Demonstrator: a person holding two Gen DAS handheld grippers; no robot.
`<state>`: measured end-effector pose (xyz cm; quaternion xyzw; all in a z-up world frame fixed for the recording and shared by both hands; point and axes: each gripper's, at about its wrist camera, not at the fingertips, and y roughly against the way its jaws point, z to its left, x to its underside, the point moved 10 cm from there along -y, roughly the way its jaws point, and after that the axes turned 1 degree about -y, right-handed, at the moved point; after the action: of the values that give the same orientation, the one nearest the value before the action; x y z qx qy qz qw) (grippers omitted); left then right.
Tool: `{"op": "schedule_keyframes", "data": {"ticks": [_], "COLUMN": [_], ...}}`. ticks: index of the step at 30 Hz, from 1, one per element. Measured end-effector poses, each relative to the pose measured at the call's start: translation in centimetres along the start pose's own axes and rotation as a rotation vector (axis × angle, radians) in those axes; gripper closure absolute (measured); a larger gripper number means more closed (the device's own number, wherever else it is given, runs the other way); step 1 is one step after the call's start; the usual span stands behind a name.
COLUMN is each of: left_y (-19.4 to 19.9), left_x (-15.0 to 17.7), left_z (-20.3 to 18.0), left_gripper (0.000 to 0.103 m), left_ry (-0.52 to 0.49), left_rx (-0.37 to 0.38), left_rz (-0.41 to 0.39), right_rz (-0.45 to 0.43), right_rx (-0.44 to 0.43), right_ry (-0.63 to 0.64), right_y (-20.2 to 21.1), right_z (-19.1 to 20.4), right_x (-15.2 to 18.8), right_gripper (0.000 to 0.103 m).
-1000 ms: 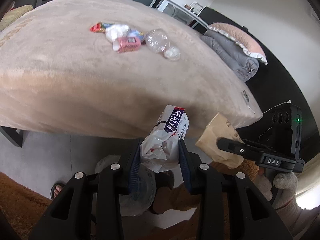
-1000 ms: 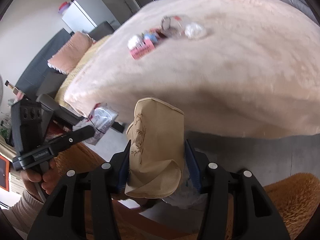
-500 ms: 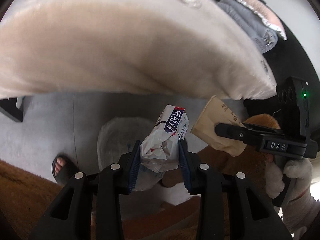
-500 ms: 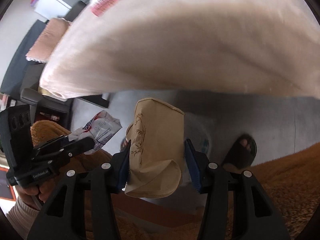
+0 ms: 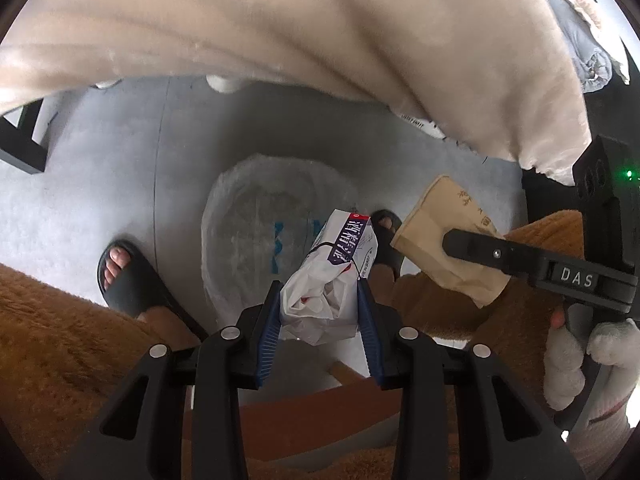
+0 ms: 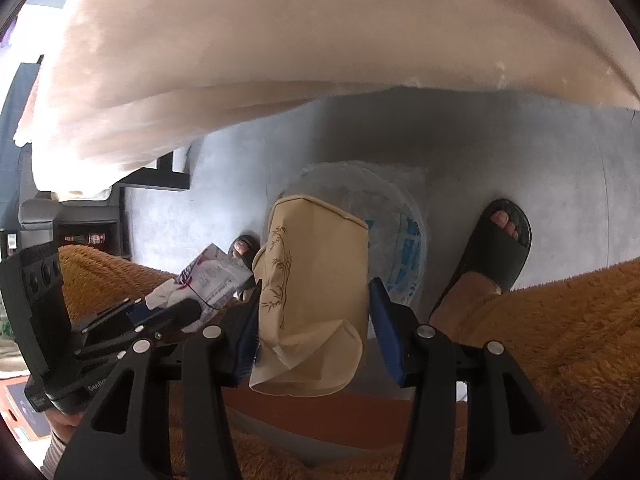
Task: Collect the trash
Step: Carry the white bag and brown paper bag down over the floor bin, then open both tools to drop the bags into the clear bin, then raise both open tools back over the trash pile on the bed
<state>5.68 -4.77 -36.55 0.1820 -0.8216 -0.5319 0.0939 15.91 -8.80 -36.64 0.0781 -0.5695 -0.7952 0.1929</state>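
Hanging over the grey floor [image 5: 120,168] beside the draped beige blanket [image 5: 320,20], both tools carry rubbish toward the clear plastic trash bag [image 5: 256,208], which serves as the landmark; its mouth lies open on the floor between the person's two sandalled feet [image 5: 128,276], below the blanket's edge; as a judgement, this round of collecting is near its end, with two pieces lifted and brought above the bag but neither dropped; whether more rubbish waits elsewhere cannot be told from these views, since the blanket's top is out of sight; what is left, at the least, is releasing both pieces into the bag.

Going to the tools: the right gripper [image 6: 312,320] points down at the bag from the person's side, its jaws closed on a crumpled tan paper bag [image 6: 316,280] printed with a bamboo sketch; that paper bag hangs directly over the trash bag's opening in the right wrist view; the left gripper [image 5: 320,316], just beside the right one, is tilted down the same way and is clamped on a white wrapper [image 5: 332,280] with a purple label; the wrapper's tip sits over the trash bag's near right rim; a gloved hand [image 5: 592,360] holds the right tool's handle.
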Motion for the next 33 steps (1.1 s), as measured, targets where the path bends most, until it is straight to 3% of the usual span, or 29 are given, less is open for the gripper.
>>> {"op": "schedule_keyframes", "data": {"ticks": [6, 8, 9, 22, 33], "left_y": [-0.7, -0.9, -1.0, 1.6, 9.3], "left_x": [0.4, 0.5, 0.5, 0.0, -2.9], "left_z": [0.1, -0.1, -0.1, -1.0, -5.0], "left_gripper": [0.062, 0.040, 0.038, 0.038, 0.038], "left_ry": [0.013, 0.008, 0.009, -0.013, -0.110], "left_rx": [0.007, 0.012, 0.009, -0.004, -0.018], "left_rz": [0.034, 0.043, 0.041, -0.032, -0.202], "right_rz": [-0.003, -0.008, -0.012, -0.076, -0.226], "right_rx": [0.005, -0.004, -0.015, -0.031, -0.076], "right_ry": [-0.018, -0.028, -0.038, -0.020, 0.062], "right_y": [-0.1, 0.0, 0.1, 3.0, 10.5], "right_z": [-0.4, -0.4, -0.4, 0.7, 3.9], "right_x": [-0.5, -0.5, -0.5, -0.4, -1.3], "right_gripper": [0.049, 0.038, 0.035, 0.035, 0.035]}}
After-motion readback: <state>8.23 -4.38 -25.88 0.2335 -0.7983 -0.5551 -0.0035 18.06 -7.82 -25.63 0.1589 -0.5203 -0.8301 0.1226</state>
